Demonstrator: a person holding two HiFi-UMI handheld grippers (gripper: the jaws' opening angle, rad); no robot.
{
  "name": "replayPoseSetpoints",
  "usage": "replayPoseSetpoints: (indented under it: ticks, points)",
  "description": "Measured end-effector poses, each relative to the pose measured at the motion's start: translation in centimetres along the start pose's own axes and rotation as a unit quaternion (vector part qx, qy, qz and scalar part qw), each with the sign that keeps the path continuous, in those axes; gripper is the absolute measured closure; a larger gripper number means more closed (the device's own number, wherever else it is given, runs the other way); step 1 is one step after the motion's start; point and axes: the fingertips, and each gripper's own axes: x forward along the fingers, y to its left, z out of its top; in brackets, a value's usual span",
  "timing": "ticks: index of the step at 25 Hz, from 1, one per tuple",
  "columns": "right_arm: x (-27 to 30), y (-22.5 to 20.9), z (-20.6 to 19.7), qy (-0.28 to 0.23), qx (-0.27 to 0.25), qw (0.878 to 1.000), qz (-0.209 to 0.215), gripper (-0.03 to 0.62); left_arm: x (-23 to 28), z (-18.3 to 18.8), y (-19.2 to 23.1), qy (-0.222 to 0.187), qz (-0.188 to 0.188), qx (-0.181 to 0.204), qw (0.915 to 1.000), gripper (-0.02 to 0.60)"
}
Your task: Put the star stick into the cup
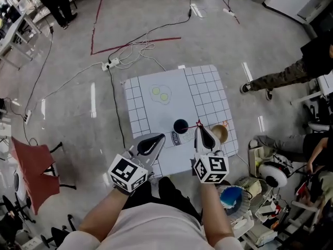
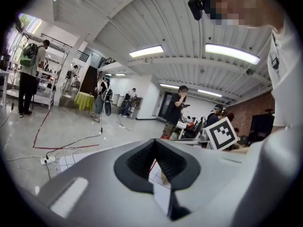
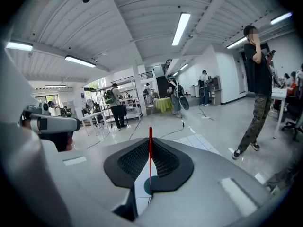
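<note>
- Hovering over the near edge of the gridded table [image 1: 208, 87], at 7 o'clock from the cup, the left gripper [image 1: 160, 138] has its jaws pressed together on nothing.
- The dark cup [image 1: 180, 125] stands upright on the table; its inside looks dark and its contents cannot be made out.
- The right gripper [image 1: 200, 129], at 4 o'clock from the cup, clenches the red star stick [image 3: 150, 148] upright, outside the cup.
- A tan bowl [image 1: 221, 133] sits at the right gripper's 3 o'clock, partly hidden.
</note>
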Motion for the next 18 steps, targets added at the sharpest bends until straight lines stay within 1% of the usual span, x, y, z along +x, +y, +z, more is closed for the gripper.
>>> replayPoseSetpoints:
  ticks: [5,9,14,18]
  points:
    - [3.4,-0.6,-3.0,0.032,0.020,0.999,-0.019,0.565,2.3,-1.0,2.5,0.016,-0.023,-0.005,0.9996,0.575]
    - [5.1,-0.8,-5.1,0.053,0.031,0.998,-0.027,0.565,3.8,-2.1,3.9,0.030,-0.035,-0.012,0.9989,0.575]
    - [6.7,-1.2,-7.3,0.074,0.056,0.995,-0.024,0.562,4.6,-3.3,5.1,0.044,-0.038,-0.022,0.9980,0.575]
    - [7.5,-1.1,-8.5,0.090,0.060,0.994,-0.017,0.560,5.1,-4.2,5.8,0.054,-0.040,-0.027,0.9974,0.575]
